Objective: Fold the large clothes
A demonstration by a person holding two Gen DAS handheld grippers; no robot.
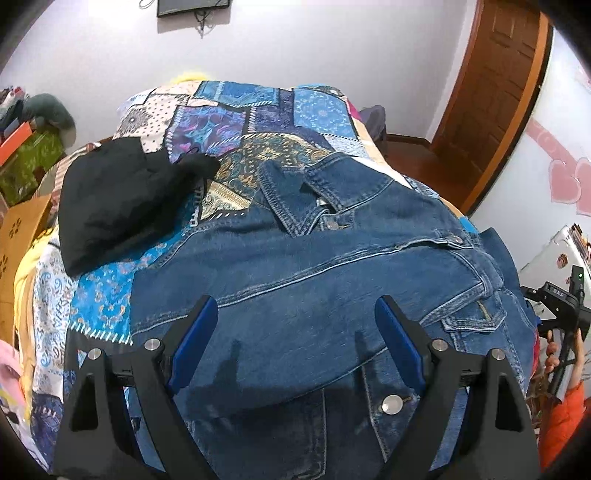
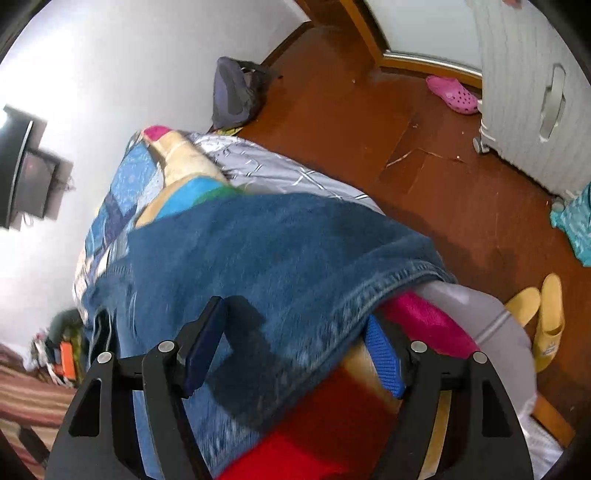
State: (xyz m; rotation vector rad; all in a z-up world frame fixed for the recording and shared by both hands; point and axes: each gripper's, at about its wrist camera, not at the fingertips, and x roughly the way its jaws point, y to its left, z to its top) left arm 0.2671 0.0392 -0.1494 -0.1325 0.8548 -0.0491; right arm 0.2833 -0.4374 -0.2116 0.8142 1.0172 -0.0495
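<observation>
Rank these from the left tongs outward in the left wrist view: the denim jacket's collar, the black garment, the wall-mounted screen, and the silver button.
1. Silver button, just below the open left tongs, on the denim jacket.
2. Collar, ahead, mid-bed.
3. Black garment, ahead to the left; too close to the collar to rank firmly.
4. Wall-mounted screen, top edge, on the far wall.

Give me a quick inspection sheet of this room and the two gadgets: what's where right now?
Surface: bed under a patchwork quilt.
Job's things: denim jacket spread on the quilt, collar away from the camera; black garment bunched beside it.
Clutter: pink clog, yellow slippers, grey bag on the floor.
Grippers: left gripper open above the jacket; right gripper open at the jacket's edge.
Cables: cords dangling under the wall screen.
Surroundings: wooden door, white wall.
</observation>
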